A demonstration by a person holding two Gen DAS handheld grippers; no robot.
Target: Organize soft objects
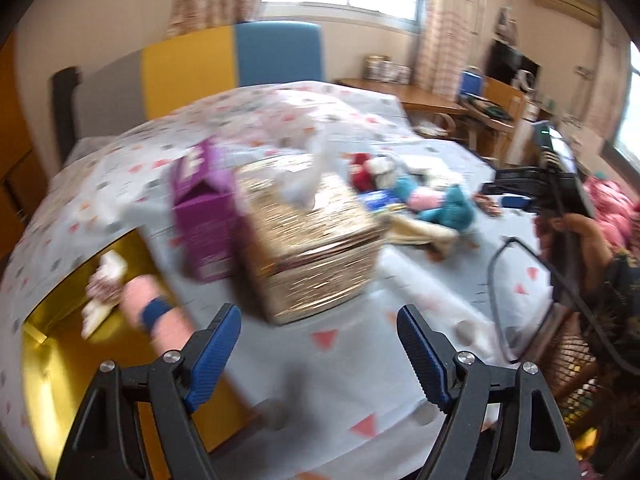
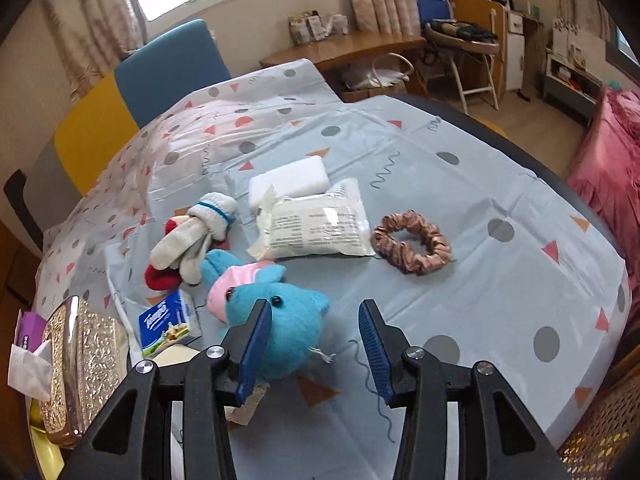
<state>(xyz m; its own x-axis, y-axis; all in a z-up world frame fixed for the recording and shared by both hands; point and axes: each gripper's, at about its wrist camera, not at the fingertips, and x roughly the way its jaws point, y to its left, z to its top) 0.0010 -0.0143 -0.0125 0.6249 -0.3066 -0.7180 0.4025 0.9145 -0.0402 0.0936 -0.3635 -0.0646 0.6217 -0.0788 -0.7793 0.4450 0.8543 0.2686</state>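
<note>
You are working through the sorting of soft things on the patterned tablecloth (image 2: 460,200), and the step in hand appears to be the approach to the blue plush toy (image 2: 280,320). Your right gripper (image 2: 314,344) is hanging just over it, jaws standing partly apart and gripping nothing; the left pad is overlapping the toy's body in this view, though whether it is touching cannot be told. Your left gripper (image 1: 320,356) is standing wide apart over bare cloth, also holding nothing, in front of the gold embossed box (image 1: 316,240). Beside it, a pink sock with a blue band (image 1: 154,312) is lying in the yellow tray (image 1: 60,340). Still waiting on the cloth are the white gloves (image 2: 196,236), the tissue packet (image 2: 168,322), the wrapped white pack (image 2: 316,224), the white sponge (image 2: 290,178) and the brown scrunchie (image 2: 412,246). The next move is probably calling for you to lower the right jaws around the toy and close them.
</note>
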